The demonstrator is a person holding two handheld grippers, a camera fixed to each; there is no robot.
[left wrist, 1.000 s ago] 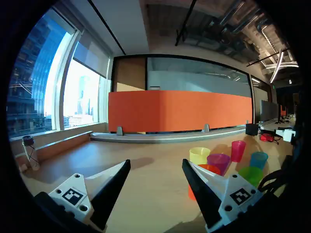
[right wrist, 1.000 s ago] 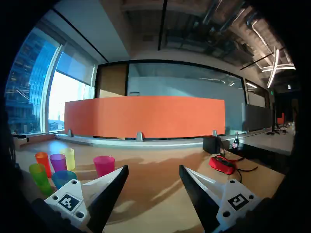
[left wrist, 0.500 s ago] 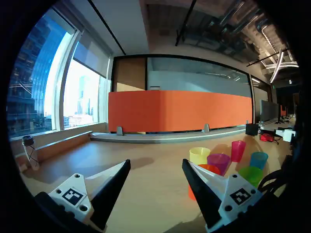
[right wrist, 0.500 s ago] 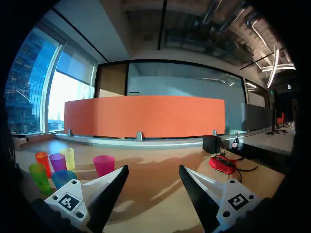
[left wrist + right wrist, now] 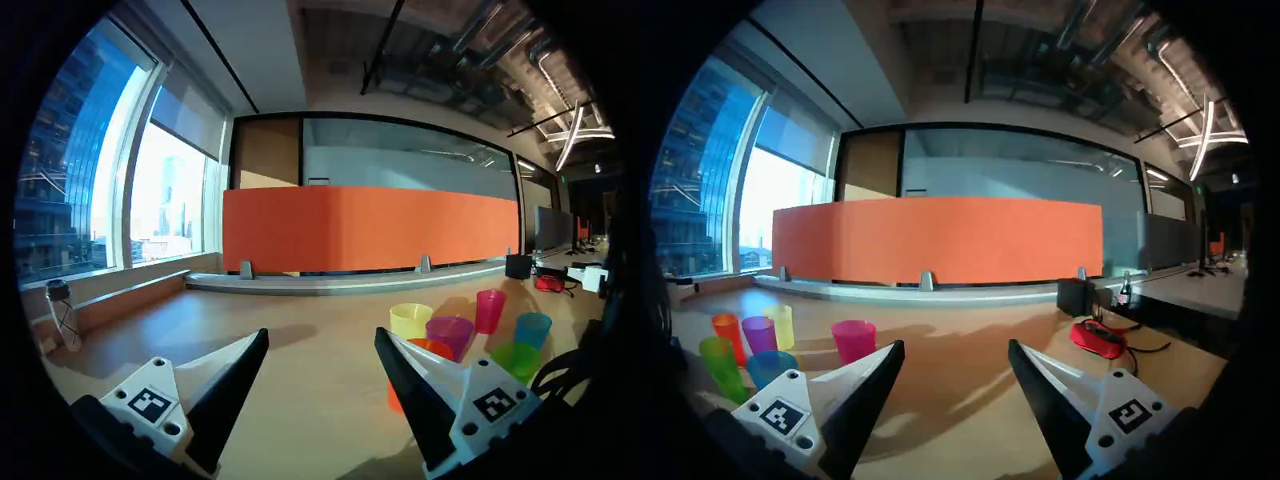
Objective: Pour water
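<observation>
1. The left gripper (image 5: 320,334) hangs wide open over a pale wooden counter (image 5: 320,400), holding nothing.
2. A cluster of translucent plastic cups (image 5: 450,330) stands ahead and to its right. The orange cup (image 5: 432,347) is partly hidden behind its right finger.
3. The right gripper (image 5: 954,346) is also wide open and empty. The same cups stand ahead to its left, and the pink cup (image 5: 854,340) is nearest its left finger.

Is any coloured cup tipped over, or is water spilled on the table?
Nothing stands out. The coloured cups stand upright, close together on the wooden table, with no puddle visible. The left gripper and right gripper have open jaws, holding nothing.
</observation>
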